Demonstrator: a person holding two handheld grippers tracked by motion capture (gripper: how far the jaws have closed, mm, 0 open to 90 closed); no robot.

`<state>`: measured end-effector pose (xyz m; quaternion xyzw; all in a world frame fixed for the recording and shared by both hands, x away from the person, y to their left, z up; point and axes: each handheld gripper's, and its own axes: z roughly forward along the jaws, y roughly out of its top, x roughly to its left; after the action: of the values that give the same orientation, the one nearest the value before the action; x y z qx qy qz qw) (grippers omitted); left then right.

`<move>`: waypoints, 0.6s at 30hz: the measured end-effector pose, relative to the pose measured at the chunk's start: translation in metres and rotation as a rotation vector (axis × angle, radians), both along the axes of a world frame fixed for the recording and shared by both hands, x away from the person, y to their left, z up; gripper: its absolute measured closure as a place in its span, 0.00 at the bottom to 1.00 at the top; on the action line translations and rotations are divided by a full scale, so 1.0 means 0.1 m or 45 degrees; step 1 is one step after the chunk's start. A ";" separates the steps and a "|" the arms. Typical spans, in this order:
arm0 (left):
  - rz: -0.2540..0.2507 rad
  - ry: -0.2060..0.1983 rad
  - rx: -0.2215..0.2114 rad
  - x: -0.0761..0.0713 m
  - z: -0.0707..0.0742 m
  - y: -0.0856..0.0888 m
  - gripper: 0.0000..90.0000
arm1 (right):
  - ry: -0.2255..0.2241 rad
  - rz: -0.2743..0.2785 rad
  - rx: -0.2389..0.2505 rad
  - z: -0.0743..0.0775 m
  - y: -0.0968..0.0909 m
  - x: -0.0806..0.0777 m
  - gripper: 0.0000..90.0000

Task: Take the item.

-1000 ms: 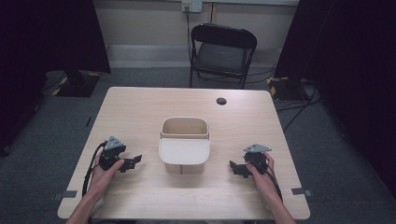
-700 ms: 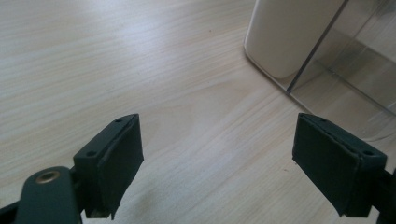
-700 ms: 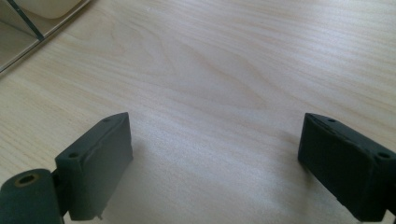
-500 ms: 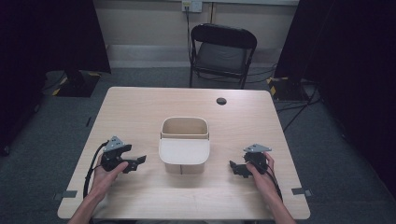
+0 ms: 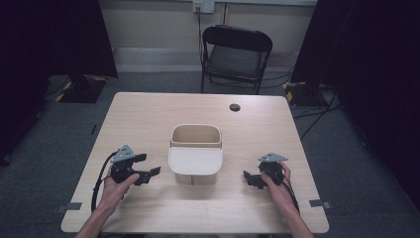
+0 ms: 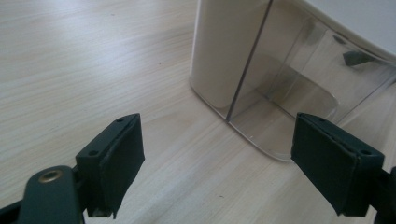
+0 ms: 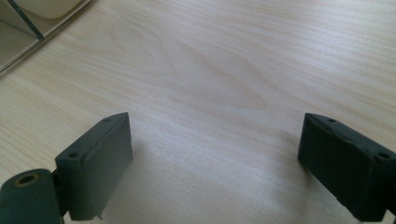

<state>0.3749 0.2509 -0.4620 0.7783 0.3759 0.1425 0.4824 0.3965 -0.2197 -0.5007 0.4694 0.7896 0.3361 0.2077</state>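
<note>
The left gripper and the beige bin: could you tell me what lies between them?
Nothing: bare table separates the left gripper from the bin in the left gripper view.

No legible text, label, brand, number or sign anywhere.

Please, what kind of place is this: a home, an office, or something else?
Probably a recording studio or lab, not a home. Black curtains hang on both sides, cables lie on the grey carpet, and a bare wooden table holds a beige bin, with a folding chair behind.
</note>
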 end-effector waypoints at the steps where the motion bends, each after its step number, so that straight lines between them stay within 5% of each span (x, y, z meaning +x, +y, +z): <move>1: -0.010 -0.009 0.006 0.00 0.01 -0.01 0.18 | 0.000 0.000 0.000 0.00 0.00 0.00 0.10; 18: -0.103 -0.047 0.017 -0.08 0.08 -0.20 0.18 | 0.000 0.000 0.000 0.00 0.00 0.00 0.10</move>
<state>0.3673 0.2308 -0.4539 0.7933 0.3341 0.1394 0.4896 0.3965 -0.2197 -0.5007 0.4696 0.7896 0.3361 0.2076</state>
